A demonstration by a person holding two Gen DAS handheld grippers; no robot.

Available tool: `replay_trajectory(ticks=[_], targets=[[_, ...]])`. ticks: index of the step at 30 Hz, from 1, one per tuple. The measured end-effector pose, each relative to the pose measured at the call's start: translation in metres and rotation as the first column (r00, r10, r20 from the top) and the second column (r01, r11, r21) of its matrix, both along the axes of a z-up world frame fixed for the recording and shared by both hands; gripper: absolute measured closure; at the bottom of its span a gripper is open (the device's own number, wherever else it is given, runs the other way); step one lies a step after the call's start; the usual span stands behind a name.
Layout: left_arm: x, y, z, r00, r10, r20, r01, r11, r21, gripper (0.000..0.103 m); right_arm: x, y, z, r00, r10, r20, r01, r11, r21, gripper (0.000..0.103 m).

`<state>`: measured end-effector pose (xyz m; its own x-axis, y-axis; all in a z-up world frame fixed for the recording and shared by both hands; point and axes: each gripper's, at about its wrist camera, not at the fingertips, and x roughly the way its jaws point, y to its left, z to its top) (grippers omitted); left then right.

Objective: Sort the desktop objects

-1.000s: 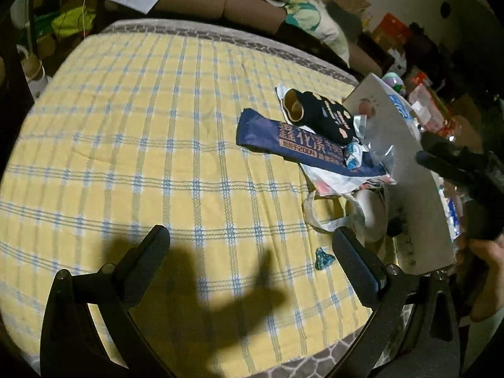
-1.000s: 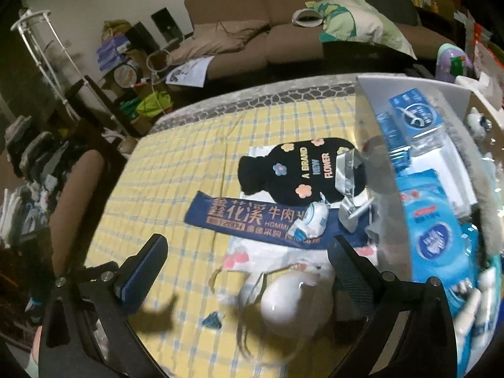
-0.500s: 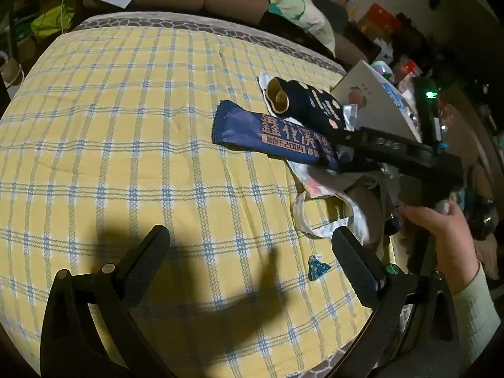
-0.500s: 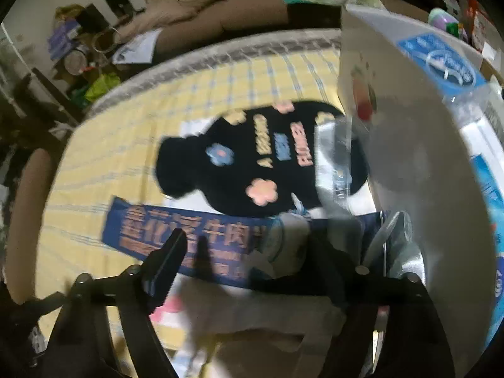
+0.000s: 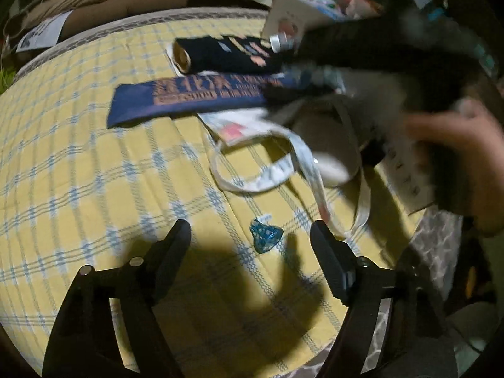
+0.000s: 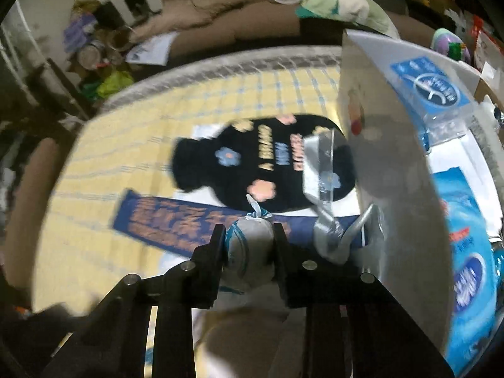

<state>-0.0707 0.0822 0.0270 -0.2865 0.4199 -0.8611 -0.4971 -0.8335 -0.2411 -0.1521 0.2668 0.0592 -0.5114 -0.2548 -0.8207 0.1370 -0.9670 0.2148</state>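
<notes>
Yellow checked cloth with pale blue lines (image 5: 94,163) covers the whole work surface; a grey patterned border shows at its far edge. Behind it, a brown sofa (image 6: 226,22) with a green-printed cushion.

Right side of the surface: a large white open box (image 6: 390,163), its near wall upright, holding blue-and-white packets (image 6: 469,252).

On the cloth, next in size: a black fabric cover with flower patches and lettering (image 6: 267,163), lying flat, partly on white paper. Just in front of it, a long navy packet with orange print (image 5: 189,97), lying flat. A white cloth bag with loop handles (image 5: 267,170) lies nearer, its straps trailing towards the table edge.

Right gripper (image 6: 250,236): jaws closing, a small white wrapped packet with blue print (image 6: 249,245) between them, both pads at its sides; contact looks made. The packet sits on the right end of the navy packet, next to a crumpled silver wrapper (image 6: 327,239). A person's hand (image 5: 456,157) is blurred in the left wrist view.

Left gripper (image 5: 250,242): jaws closing, nothing pinched. A small blue crinkled wrapper (image 5: 264,236) lies on the cloth between the fingertips, clear of both.
</notes>
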Motion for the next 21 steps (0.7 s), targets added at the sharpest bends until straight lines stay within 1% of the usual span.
replay_trajectory(ticks=[1, 5, 7, 8, 9, 10, 11, 13, 16, 19, 21], targets=[[0.001, 0.003, -0.003, 1.000, 0.003, -0.005, -0.003, 1.000, -0.008, 0.031, 0.007, 0.001, 0.008, 1.000, 0.012, -0.010, -0.012, 1.000, -0.029, 0.074], [0.006, 0.014, -0.008, 0.998, 0.024, -0.062, -0.027, 0.999, -0.040, 0.051, 0.030, 0.009, 0.035, 0.998, 0.051, -0.036, -0.055, 0.990, -0.129, 0.074], [0.010, 0.017, -0.009, 0.996, 0.033, -0.083, -0.038, 0.998, -0.053, 0.053, 0.040, 0.011, 0.050, 0.997, 0.065, -0.050, -0.072, 0.985, -0.154, 0.074], [0.012, 0.018, -0.009, 0.995, 0.036, -0.095, -0.041, 0.997, -0.058, 0.062, 0.042, 0.012, 0.057, 0.996, 0.069, -0.053, -0.077, 0.984, -0.160, 0.074], [0.015, 0.018, -0.009, 0.993, 0.042, -0.111, -0.049, 0.997, -0.067, 0.068, 0.046, 0.014, 0.062, 0.996, 0.075, -0.056, -0.084, 0.982, -0.167, 0.074], [0.016, 0.018, -0.009, 0.991, 0.047, -0.125, -0.056, 0.996, -0.068, 0.078, 0.048, 0.014, 0.066, 0.995, 0.081, -0.057, -0.089, 0.981, -0.172, 0.074], [0.016, 0.016, -0.010, 0.990, 0.053, -0.129, -0.062, 0.996, -0.067, 0.082, 0.050, 0.016, 0.068, 0.995, 0.084, -0.058, -0.093, 0.980, -0.174, 0.074], [0.013, 0.013, -0.011, 0.990, 0.067, -0.121, -0.073, 0.996, -0.043, 0.082, 0.056, 0.021, 0.072, 0.994, 0.089, -0.063, -0.099, 0.981, -0.170, 0.074], [0.016, 0.004, -0.005, 0.990, 0.086, -0.109, -0.087, 0.996, -0.010, 0.082, 0.064, 0.030, 0.076, 0.994, 0.088, -0.062, -0.098, 0.979, -0.177, 0.074], [0.019, -0.004, 0.006, 0.988, 0.092, -0.121, -0.091, 0.996, 0.017, 0.082, 0.074, 0.045, 0.082, 0.994, 0.083, -0.072, -0.094, 0.979, -0.181, 0.074], [0.022, -0.009, 0.019, 0.987, 0.095, -0.133, -0.090, 0.995, 0.043, 0.082, 0.081, 0.056, 0.088, 0.994, 0.076, -0.078, -0.090, 0.979, -0.183, 0.074]])
